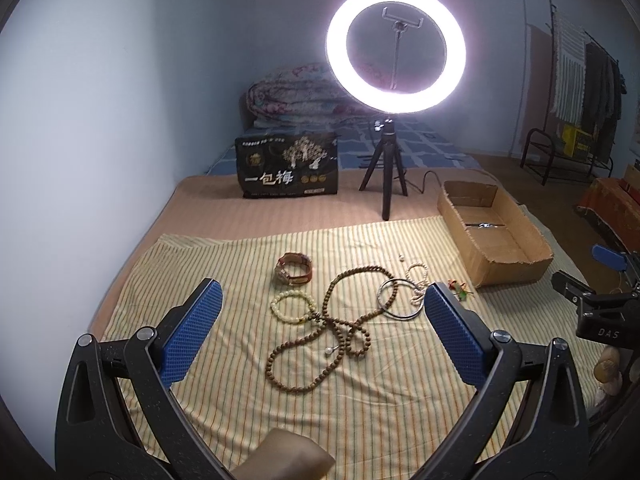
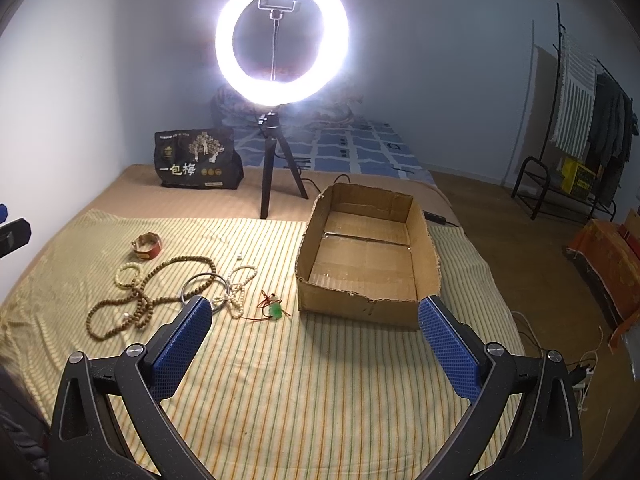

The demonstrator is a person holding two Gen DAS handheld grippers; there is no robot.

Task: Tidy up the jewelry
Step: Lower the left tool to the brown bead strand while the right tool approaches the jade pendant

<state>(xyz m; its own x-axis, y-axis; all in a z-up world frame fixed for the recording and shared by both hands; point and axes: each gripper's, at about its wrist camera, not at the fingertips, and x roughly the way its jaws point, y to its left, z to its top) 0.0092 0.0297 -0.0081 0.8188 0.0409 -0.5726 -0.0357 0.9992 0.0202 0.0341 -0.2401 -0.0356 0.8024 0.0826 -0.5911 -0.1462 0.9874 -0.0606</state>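
Nothing is picked up so far, by the look of it: the left gripper [image 1: 322, 300] hangs with its jaws spread wide over the jewelry, the right gripper [image 2: 314, 318] just as wide and empty nearer the cardboard box [image 2: 360, 308]. Left to right across the striped cloth [image 2: 280, 400]: a red-strapped watch [image 1: 293, 273] towards the far edge, a pale bead bracelet [image 1: 289, 306] before it, the long brown bead necklace [image 1: 320, 332] looped mid-cloth, a metal bangle [image 1: 398, 298] overlapping it, a white bead string [image 2: 236, 286], then a green pendant on red cord [image 2: 274, 309] just beside the box. The box sits at the cloth's right edge, apparently empty. Next, I judge, comes a descent onto one piece with a narrow pinch; the tangled strands may drag neighbours. The left gripper's right pad hides part of the white string, and a tiny white bead [image 1: 401, 257] beyond is hard to identify.
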